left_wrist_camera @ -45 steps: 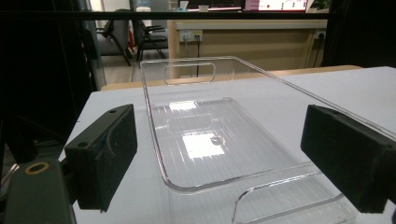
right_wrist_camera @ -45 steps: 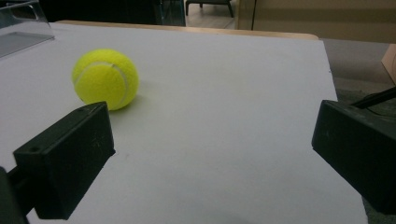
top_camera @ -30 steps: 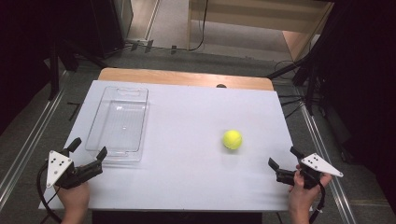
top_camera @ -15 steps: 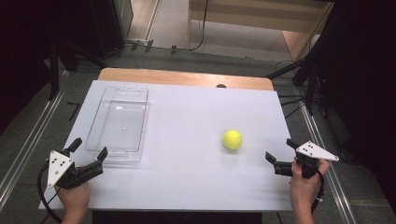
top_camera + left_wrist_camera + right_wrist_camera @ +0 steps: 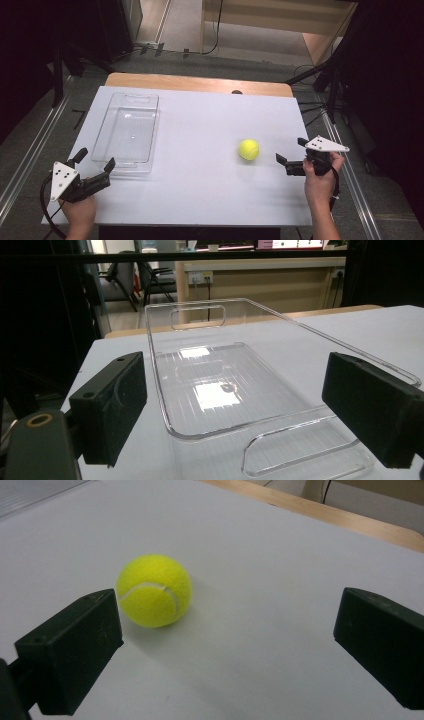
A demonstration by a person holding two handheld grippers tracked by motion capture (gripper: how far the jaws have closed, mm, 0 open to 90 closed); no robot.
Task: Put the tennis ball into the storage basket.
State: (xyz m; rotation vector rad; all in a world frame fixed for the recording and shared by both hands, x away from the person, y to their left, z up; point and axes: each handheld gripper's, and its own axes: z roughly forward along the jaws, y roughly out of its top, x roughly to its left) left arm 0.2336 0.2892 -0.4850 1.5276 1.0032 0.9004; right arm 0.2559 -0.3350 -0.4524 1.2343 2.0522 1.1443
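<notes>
A yellow tennis ball [image 5: 248,149] rests on the white table [image 5: 200,190], right of centre. My right gripper [image 5: 291,153] is open just right of the ball, pointing left at it, a short gap away. In the right gripper view the ball [image 5: 154,590] lies ahead, close to the left jaw, with nothing between the jaws. A clear plastic tray [image 5: 127,131] lies empty on the table's left side. My left gripper [image 5: 95,159] is open at the tray's near end. In the left gripper view the tray [image 5: 220,385] spreads out ahead, its near handle between the jaws.
The table's far wooden edge [image 5: 200,83] borders a floor with cables and dark stands. Metal rails run along both sides of the table. A person's hands hold both grippers at the near edge.
My right gripper has moved forward and left toward the ball, turning to point at it. The left gripper has stayed in place.
</notes>
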